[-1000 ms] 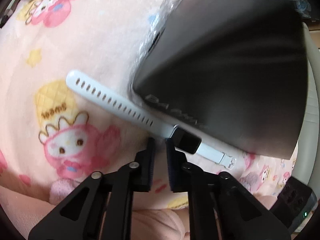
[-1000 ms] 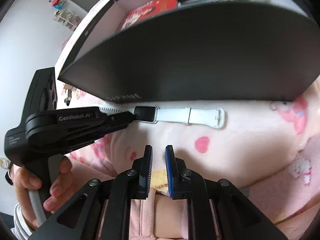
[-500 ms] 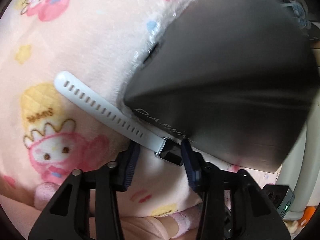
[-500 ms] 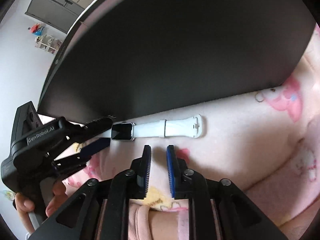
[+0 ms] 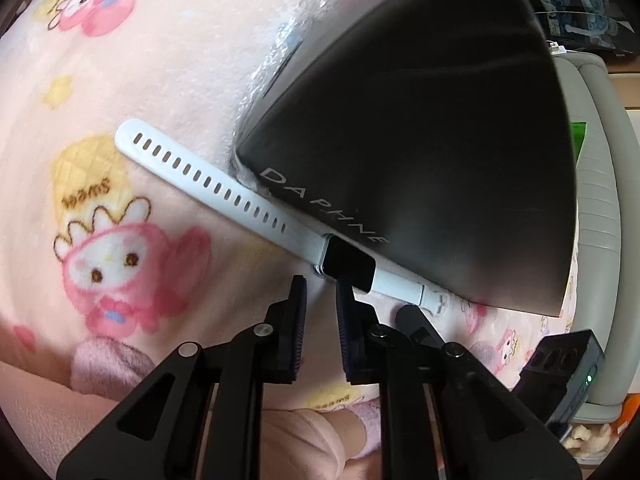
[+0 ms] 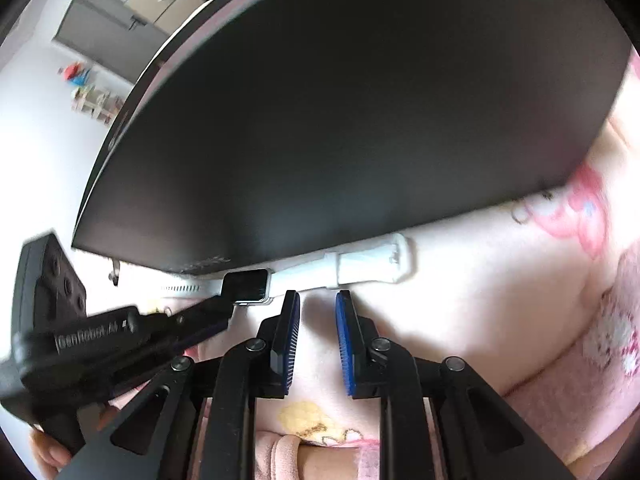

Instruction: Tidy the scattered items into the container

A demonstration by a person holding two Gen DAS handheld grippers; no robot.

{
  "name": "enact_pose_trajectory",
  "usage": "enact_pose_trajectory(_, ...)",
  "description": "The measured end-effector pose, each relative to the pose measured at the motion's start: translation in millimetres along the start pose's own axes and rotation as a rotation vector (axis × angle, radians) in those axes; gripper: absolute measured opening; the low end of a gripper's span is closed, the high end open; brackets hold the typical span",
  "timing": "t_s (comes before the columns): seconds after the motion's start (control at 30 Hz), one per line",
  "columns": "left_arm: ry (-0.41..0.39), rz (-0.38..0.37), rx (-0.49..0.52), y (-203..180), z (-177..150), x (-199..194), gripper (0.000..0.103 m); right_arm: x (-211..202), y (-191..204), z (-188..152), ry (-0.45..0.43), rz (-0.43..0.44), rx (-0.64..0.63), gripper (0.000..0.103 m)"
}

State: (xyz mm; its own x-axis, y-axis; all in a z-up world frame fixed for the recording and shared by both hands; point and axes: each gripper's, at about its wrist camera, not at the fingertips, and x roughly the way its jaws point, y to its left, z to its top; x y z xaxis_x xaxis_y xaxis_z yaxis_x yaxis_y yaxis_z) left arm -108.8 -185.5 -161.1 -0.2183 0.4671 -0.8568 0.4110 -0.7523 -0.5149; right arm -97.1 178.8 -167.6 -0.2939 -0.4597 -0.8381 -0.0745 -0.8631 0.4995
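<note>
Since half a second ago, our left claw (image 5: 321,286) has narrowed from a wide spread to a slim gap and pulled back off the watch's dark face; it grips nothing. We see the white smartwatch (image 5: 348,263) lying flat on the pink cartoon-print blanket (image 5: 168,60), its strap stretched out along the bottom edge of the black box (image 5: 420,120), touching it. The left fingertips sit just below the watch face. In the right wrist view, our right claw (image 6: 317,297) hovers just beside the watch's buckle strap (image 6: 360,266), its blue-padded fingers slightly apart and empty. The box's side reads "DAPHNE".
</note>
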Motion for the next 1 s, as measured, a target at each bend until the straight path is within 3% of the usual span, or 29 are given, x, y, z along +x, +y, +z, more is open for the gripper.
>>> enact_pose_trajectory(0.13, 0.005, 0.0, -0.024, 3.0, 7.8, 4.9, 0.03, 5.9, -3.3, -1.7, 0.035, 0.007, 0.017, 0.02)
enact_pose_trajectory(0.23, -0.011, -0.012, -0.028, 3.8, 12.5, 5.5, 0.033, 12.7, -2.4, -2.3, 0.047, 0.021, 0.007, 0.031)
enact_pose_trajectory(0.37, -0.009, -0.023, -0.022, 5.3, 13.3, 3.1, 0.02, 17.9, -3.8, -2.4, 0.051, 0.041, -0.005, 0.03)
enact_pose_trajectory(0.43, -0.008, -0.024, -0.014, 5.1, 11.8, 0.8, 0.016, 14.9, 1.5, -4.5, 0.041, 0.056, -0.043, 0.018)
enact_pose_trajectory(0.53, -0.011, -0.019, 0.013, 0.8, 7.0, -2.4, 0.011, 10.3, 5.0, -7.3, 0.025, 0.058, -0.074, 0.014)
enact_pose_trajectory(0.77, 0.006, -0.013, 0.007, 4.9, 6.4, -4.1, 0.012, -0.1, 1.2, -10.9, -0.019, 0.038, -0.077, 0.012)
enact_pose_trajectory(0.93, 0.008, -0.074, -0.041, 14.3, 14.9, -3.1, 0.035, 10.8, -11.1, -11.2, 0.033, 0.027, -0.008, 0.013)
enact_pose_trajectory(1.0, 0.001, -0.098, -0.055, 18.6, 18.5, -5.2, 0.037, 14.9, -15.1, -11.0, 0.044, 0.024, 0.01, 0.014)
